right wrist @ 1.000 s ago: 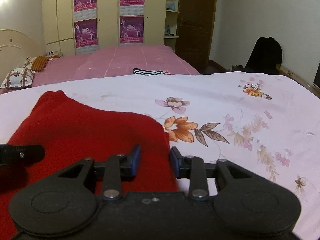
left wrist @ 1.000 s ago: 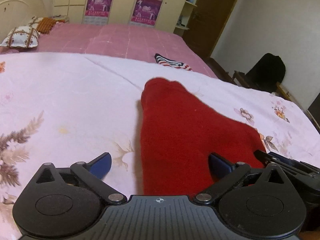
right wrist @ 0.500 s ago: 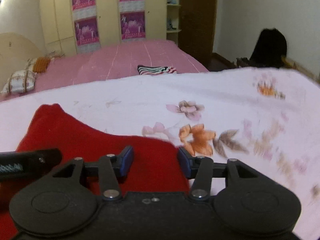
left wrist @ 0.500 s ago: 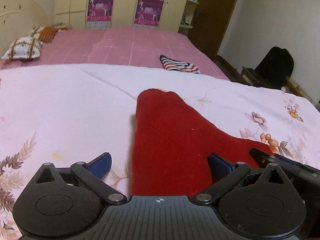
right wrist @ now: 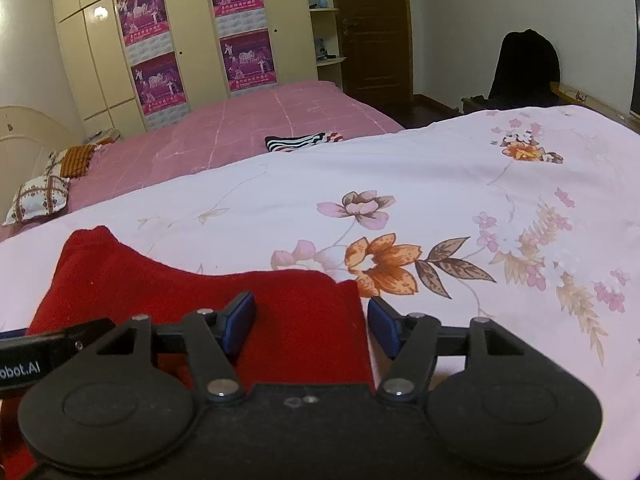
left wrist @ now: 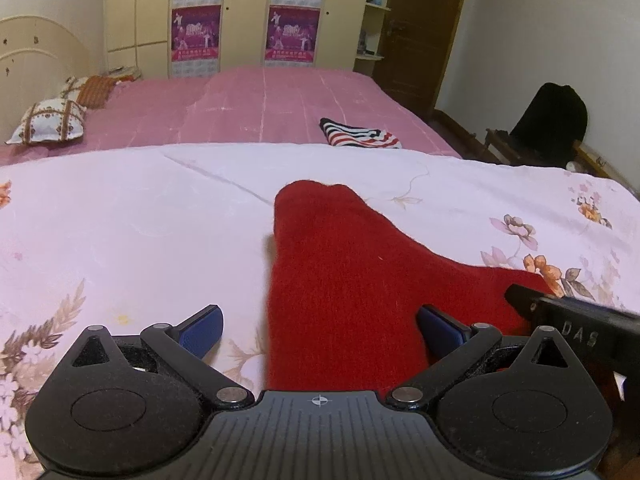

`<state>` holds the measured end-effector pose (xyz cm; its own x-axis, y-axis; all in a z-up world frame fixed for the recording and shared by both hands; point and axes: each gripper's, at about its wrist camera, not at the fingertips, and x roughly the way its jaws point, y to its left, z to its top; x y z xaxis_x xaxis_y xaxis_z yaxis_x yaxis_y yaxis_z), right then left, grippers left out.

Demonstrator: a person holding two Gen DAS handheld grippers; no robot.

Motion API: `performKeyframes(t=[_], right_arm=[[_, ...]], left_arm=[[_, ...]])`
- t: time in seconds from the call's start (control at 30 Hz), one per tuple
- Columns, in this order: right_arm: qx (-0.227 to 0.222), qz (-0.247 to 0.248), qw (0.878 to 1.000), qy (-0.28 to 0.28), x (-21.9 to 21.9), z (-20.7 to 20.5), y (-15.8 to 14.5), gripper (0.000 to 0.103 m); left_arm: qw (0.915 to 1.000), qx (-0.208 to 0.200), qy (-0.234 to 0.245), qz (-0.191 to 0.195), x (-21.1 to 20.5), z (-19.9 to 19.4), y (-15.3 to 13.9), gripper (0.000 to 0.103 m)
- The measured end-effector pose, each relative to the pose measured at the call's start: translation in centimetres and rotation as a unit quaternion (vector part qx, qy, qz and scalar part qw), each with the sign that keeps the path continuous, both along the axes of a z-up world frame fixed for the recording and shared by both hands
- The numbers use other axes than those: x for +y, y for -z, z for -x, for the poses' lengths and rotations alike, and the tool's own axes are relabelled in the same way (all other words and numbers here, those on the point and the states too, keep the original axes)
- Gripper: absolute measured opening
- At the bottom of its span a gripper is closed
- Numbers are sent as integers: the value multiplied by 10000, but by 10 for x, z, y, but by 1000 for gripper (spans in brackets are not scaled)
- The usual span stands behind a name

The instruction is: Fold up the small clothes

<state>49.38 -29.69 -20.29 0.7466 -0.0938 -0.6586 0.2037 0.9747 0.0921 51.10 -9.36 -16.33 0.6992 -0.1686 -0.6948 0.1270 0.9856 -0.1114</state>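
A red knit garment (left wrist: pixel 344 272) lies flat on the white floral sheet (left wrist: pixel 120 220), its narrow end pointing away. My left gripper (left wrist: pixel 320 330) is open, its blue fingertips either side of the garment's near left edge, holding nothing. My right gripper (right wrist: pixel 312 322) is open over the garment's (right wrist: pixel 192 292) near right corner, its left fingertip on the red cloth and its right one past the edge. Each gripper's finger shows at the side of the other's view.
A folded striped garment (left wrist: pixel 358 136) lies farther back on the pink bedspread (left wrist: pixel 240 108). Pillows (left wrist: pixel 48 120) sit at the far left by the headboard. A chair with a black coat (left wrist: pixel 552 120) stands to the right of the bed. Wardrobes line the back wall.
My right gripper has opened wider, from nearly shut to open, over the garment's corner. Both views have tilted up and drawn back a little. The garment lies as before.
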Motion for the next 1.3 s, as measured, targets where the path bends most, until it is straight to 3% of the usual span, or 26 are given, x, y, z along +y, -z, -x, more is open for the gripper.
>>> performKeyframes(t=[0.1,0.4,0.53,0.67,1.1,1.3], right_arm=[[57,120,9999,-42,2,4,-13,62],[-428,106,9988,-231,10,71,-49,61],[-155,343,9987,-341,15,80,-33,57],[8,317,9992,-233,9,78,-15,65],[-76,208,9992,-329,9,118,-40,58],[-31,429,9983,-386,15,142,-29,55]], left_arm=[[10000,-64,-13,7,3,12,-7,102],[9995,-149,272,106,6,69,-25,102],[9997,3,257,57,3,71,-13,103],[9995,-54,306,-105,0,73,-15,103],[9994,17,349,-87,5,108,-29,102],[9986,333,393,-133,2,123,-8,103]])
